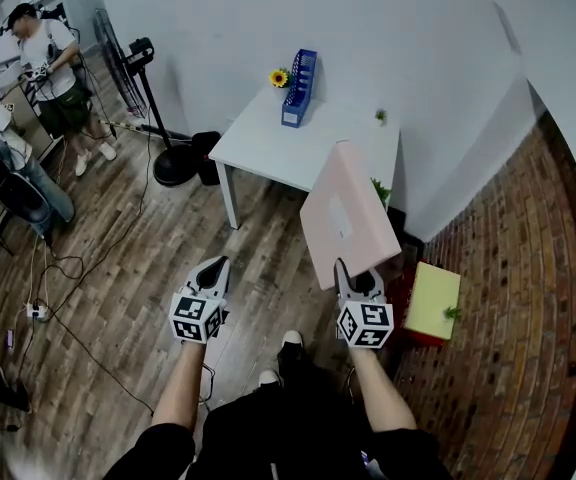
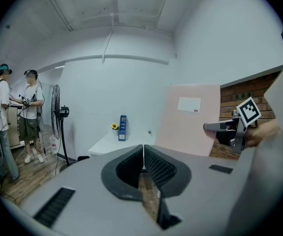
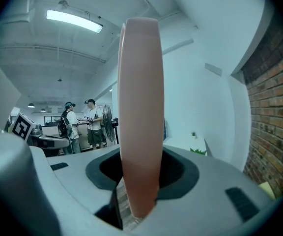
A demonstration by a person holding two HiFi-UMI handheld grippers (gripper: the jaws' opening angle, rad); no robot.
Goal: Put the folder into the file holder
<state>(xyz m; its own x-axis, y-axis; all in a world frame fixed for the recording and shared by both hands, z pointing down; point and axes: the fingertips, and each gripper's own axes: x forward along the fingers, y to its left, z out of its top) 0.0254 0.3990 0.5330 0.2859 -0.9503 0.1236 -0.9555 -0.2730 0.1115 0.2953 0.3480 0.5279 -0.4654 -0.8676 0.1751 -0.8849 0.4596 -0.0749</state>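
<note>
A thick pink folder [image 1: 346, 214] with a white label stands upright in my right gripper [image 1: 356, 280], which is shut on its lower edge. In the right gripper view the folder's spine [image 3: 138, 112] rises straight between the jaws and fills the middle. The left gripper view has the pink folder [image 2: 189, 119] off to the right. My left gripper [image 1: 213, 271] is shut with nothing in it, its pads [image 2: 142, 163] meeting. The blue file holder [image 1: 299, 89] stands on the far side of the white table [image 1: 268, 148], well ahead of both grippers; it is small in the left gripper view [image 2: 123, 128].
A sunflower [image 1: 279, 77] stands beside the file holder. A fan on a stand [image 1: 158, 98] is left of the table. Two people [image 1: 48, 68] stand at the far left. A yellow-topped red box [image 1: 430, 304] sits on the brick floor at my right. Cables cross the wooden floor.
</note>
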